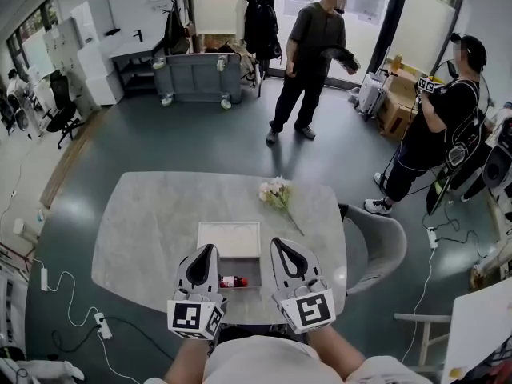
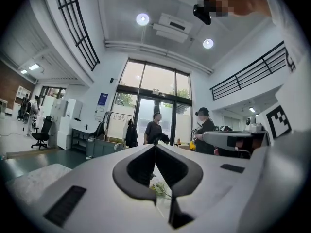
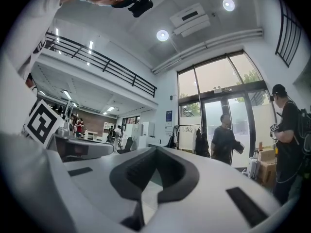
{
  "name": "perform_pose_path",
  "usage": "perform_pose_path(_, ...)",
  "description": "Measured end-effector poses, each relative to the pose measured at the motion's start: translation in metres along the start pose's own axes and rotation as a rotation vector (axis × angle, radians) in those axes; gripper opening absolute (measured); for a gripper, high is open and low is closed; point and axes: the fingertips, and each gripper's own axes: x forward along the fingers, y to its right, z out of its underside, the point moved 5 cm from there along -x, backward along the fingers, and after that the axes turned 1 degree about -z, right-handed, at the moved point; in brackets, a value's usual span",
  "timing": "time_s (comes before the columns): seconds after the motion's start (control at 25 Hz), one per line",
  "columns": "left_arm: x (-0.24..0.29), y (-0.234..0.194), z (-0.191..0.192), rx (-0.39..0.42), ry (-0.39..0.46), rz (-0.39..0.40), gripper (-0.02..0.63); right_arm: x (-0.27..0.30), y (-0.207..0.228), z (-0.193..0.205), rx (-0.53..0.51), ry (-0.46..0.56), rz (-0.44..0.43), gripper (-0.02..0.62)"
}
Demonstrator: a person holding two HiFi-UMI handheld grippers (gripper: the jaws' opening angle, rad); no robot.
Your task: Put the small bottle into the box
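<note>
small bottle [image 1: 233,282]: red, lying sideways in box [image 1: 230,238] | box: white, open

Right tongs [image 3: 156,150] point level into the room, jaws closed tip to tip, nothing between them. A sliver of pale worktop [image 3: 149,202] shows through the slot under the tips. Marker cube [image 3: 42,122] at far left. Behind: person in dark top [image 3: 225,142] by the glass doors [image 3: 214,115], person in cap [image 3: 287,140] at right edge, clothes rack [image 3: 187,136], balcony railing [image 3: 102,62], round ceiling light [image 3: 163,35], AC unit [image 3: 189,17].
</note>
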Motion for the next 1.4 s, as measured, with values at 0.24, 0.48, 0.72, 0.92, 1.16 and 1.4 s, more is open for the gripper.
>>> perform_pose_path(0.24, 0.001, 0.006, -0.004, 0.011, 0.012, 0.014, 0.026, -0.004, 0.001, -0.004, 0.003, 0.013, 0.012, 0.025)
perform_pose_path(0.48, -0.002, 0.010, -0.009, 0.036, 0.023, 0.013, 0.026, -0.009, 0.001, -0.008, -0.005, 0.022, 0.019, 0.025)
perform_pose_path(0.72, -0.005, 0.014, -0.007, 0.036, 0.019, 0.019, 0.026, -0.011, -0.002, -0.009, -0.011, 0.023, 0.015, 0.025)
perform_pose_path(0.92, -0.008, 0.016, -0.006, 0.047, 0.025, 0.009, 0.026, -0.015, -0.001, -0.007, -0.008, 0.026, 0.017, 0.025)
perform_pose_path(1.16, -0.010, 0.015, -0.002, 0.048, 0.023, 0.006, 0.026, -0.017, -0.003, -0.006, -0.003, 0.028, 0.017, 0.025)
perform_pose_path(1.4, -0.013, 0.015, 0.000, 0.043, 0.020, -0.003, 0.026, -0.017, -0.004, -0.005, -0.002, 0.030, 0.009, 0.025)
